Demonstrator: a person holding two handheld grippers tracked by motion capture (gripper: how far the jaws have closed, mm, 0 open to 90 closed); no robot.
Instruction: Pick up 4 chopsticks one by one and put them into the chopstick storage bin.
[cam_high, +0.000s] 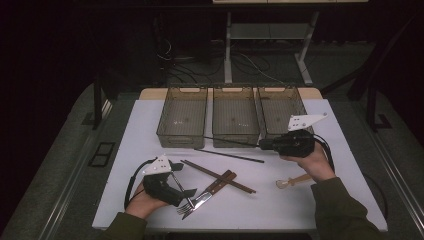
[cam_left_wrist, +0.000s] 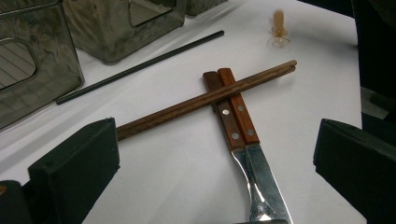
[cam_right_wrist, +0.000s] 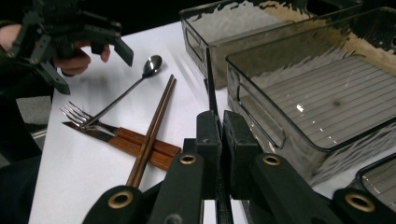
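A white table (cam_high: 125, 165) with a smooth, matte top carries everything. Along its far edge stand three rectangular bins of smoky translucent plastic, side by side: the left bin (cam_high: 183, 131), the middle bin (cam_high: 235, 134) and the right bin (cam_high: 278, 102), each with ribbed floors and cut-out handles in the end walls.

The right gripper (cam_high: 267, 144), a black body with a grey three-cornered plate on top, is held above the table just in front of the right bin. Its jaws are pressed together on a thin black chopstick (cam_high: 230, 141), a straight matte rod that sticks out leftward past the front of the middle bin. A second black chopstick (cam_high: 229, 155) lies flat on the table just below it.

The left gripper (cam_high: 184, 192) hovers low near the front left of the table, its jaws spread wide with nothing between them, over the heads of the cutlery.

In front of it, a pair of brown wooden chopsticks (cam_left_wrist: 205, 100) lies across the riveted wooden handles of a steel knife (cam_left_wrist: 261, 184) and a fork (cam_right_wrist: 77, 115). A slim steel spoon (cam_right_wrist: 140, 77) rests its handle on the fork tines. A small pale wooden spoon (cam_high: 292, 181) lies apart at the right.
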